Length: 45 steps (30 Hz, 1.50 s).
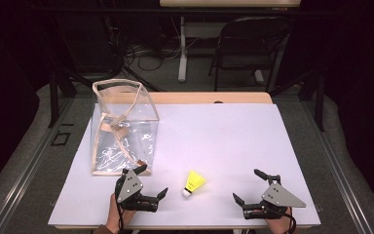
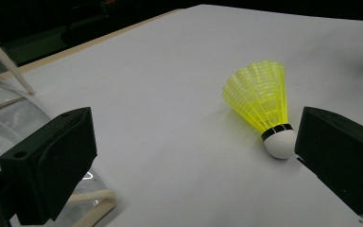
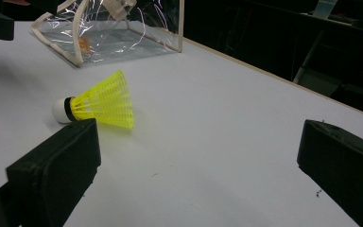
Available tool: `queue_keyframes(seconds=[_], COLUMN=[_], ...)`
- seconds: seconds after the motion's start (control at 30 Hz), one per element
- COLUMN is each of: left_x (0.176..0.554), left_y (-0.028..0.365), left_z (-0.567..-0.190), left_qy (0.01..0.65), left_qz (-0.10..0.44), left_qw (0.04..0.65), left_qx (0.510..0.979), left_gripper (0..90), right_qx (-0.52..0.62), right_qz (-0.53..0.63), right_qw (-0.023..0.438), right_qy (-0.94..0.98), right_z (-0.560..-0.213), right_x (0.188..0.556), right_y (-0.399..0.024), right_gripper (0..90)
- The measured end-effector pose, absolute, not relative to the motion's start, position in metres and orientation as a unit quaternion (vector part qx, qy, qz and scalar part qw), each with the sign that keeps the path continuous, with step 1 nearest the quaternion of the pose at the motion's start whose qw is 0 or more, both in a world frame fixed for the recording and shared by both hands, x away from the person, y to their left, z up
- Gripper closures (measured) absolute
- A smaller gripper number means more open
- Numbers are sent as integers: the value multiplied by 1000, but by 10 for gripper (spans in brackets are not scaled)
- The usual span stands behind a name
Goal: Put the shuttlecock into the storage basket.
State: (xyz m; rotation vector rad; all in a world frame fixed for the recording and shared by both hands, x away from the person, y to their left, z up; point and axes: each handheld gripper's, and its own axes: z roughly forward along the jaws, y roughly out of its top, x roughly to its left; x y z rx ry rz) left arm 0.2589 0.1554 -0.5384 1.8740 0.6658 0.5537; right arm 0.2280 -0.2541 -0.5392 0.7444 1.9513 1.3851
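One yellow plastic-skirted shuttlecock with a white rounded cork tip [image 1: 194, 183] lies on its side on the white sheet near the front edge, between my two grippers and touching neither. From table centre it sits at about 6 o'clock. Cork points toward me, skirt toward 1 o'clock.

Two grippers, both mine. My left black two-jaw gripper [image 1: 143, 186] is at 9 o'clock of the shuttlecock, jaws wide apart, nothing between them. In the left gripper view the shuttlecock [image 2: 263, 109] lies just beside the right-hand jaw, cork close to it; I can't tell whether they touch. My right black two-jaw gripper with a grey three-cornered plate [image 1: 247, 185] is at 3 o'clock of the shuttlecock, well apart from it, jaws spread, holding nothing. In the right gripper view the shuttlecock [image 3: 99, 103] lies beyond the left-hand jaw.

One clear plastic box-shaped bag with beige trim and straps [image 1: 122, 127] stands upright at 10 o'clock of the shuttlecock, mouth open at the top, just beyond my left gripper.

Surface: one white sheet [image 1: 224, 131] over a light wood table [image 1: 209, 98], wood strip showing along the far edge. Room: dark, grey floor, one dark folding chair [image 1: 246, 46] at 12 o'clock past the table, cables on the floor [image 1: 146, 56], one white table leg [image 1: 182, 48].
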Motion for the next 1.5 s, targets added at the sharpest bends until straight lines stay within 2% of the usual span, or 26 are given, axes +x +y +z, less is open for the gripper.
queue_keyframes(seconds=[1.5], left_x=[260], left_y=[109], left_z=[-535], left_qy=[304], left_qz=[205], left_qw=[467], left_qx=[805], left_gripper=[0], right_qx=[284], right_qz=[521], right_qw=[312], right_qy=[742], right_z=[-540], right_x=[229], right_y=[-254], right_gripper=[0])
